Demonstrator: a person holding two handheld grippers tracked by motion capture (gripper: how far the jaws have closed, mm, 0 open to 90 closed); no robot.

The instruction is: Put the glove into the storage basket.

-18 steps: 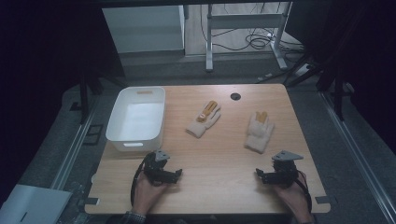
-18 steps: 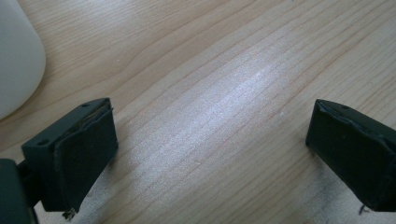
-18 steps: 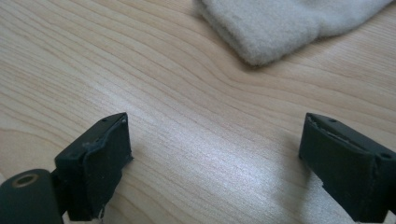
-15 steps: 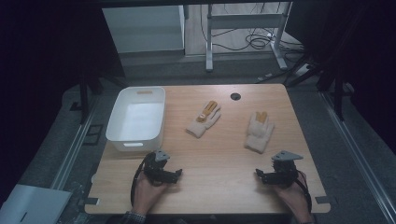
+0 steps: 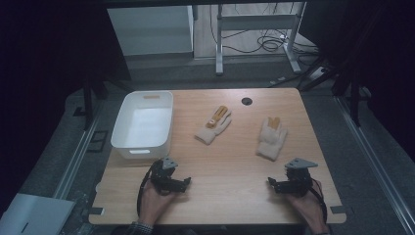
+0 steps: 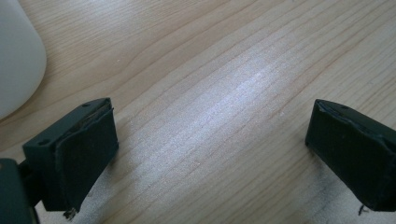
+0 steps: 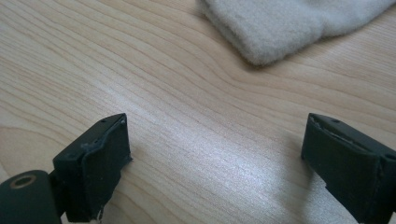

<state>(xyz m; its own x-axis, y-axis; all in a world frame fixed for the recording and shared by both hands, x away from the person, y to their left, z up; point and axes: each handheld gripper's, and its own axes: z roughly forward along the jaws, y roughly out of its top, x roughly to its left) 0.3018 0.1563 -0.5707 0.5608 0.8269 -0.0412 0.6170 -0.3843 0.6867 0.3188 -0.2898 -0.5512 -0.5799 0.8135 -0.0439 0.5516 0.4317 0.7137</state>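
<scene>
Two cream gloves with orange marks lie on the wooden table (image 5: 230,161): one glove (image 5: 214,126) near the middle, the other glove (image 5: 271,137) to its right. My left gripper (image 5: 186,183) rests low at the front left, held by a hand, jaws open over bare wood (image 6: 210,135). My right gripper (image 5: 270,184) sits at the front right, jaws open with nothing between them (image 7: 215,154). In the right gripper view the cuff of the right glove (image 7: 289,25) lies just beyond the jaws, apart from them.
A white plastic bin (image 5: 143,125) stands at the table's left, just behind the left gripper; its rounded corner (image 6: 16,60) shows in the left gripper view. A dark round hole (image 5: 246,101) sits near the table's far edge. Table legs and cables lie beyond.
</scene>
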